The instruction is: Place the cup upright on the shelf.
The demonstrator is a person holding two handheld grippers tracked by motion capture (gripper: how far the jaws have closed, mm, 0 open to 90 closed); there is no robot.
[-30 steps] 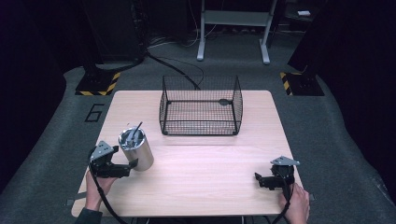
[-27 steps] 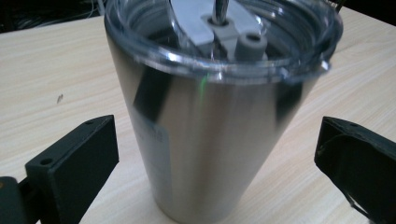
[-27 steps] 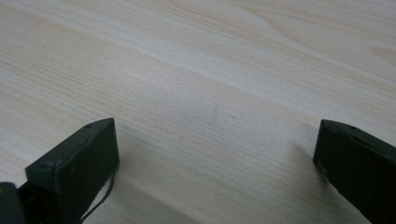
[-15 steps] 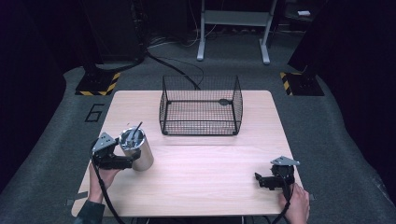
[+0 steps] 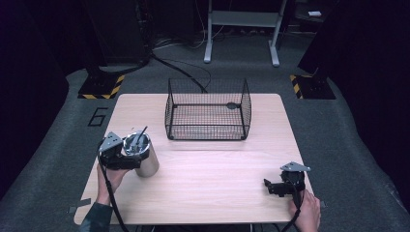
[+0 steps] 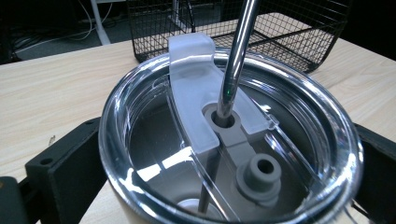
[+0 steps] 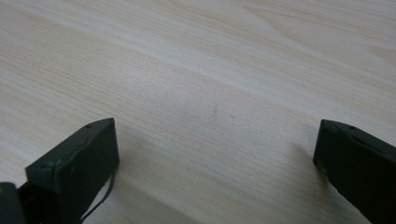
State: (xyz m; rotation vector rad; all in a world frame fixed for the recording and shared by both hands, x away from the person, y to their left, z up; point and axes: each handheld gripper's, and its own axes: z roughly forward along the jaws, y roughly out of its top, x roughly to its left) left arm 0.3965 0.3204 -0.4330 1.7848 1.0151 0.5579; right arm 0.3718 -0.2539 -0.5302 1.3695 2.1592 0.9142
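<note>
High view, left tongs: jaws astride the steel tumbler (straw upright), touching or not, unclear.
Right tongs: wide open, empty, low over the counter.

Evenly lit tabletop from overhead – dark, underexposed surroundings. Soft, short shadows under the wire basket. Bright specular glare on the clear tumbler lid and steel straw – near rim slightly soft. Mild blur on right gripper close-up, jaws out of focus.
</note>
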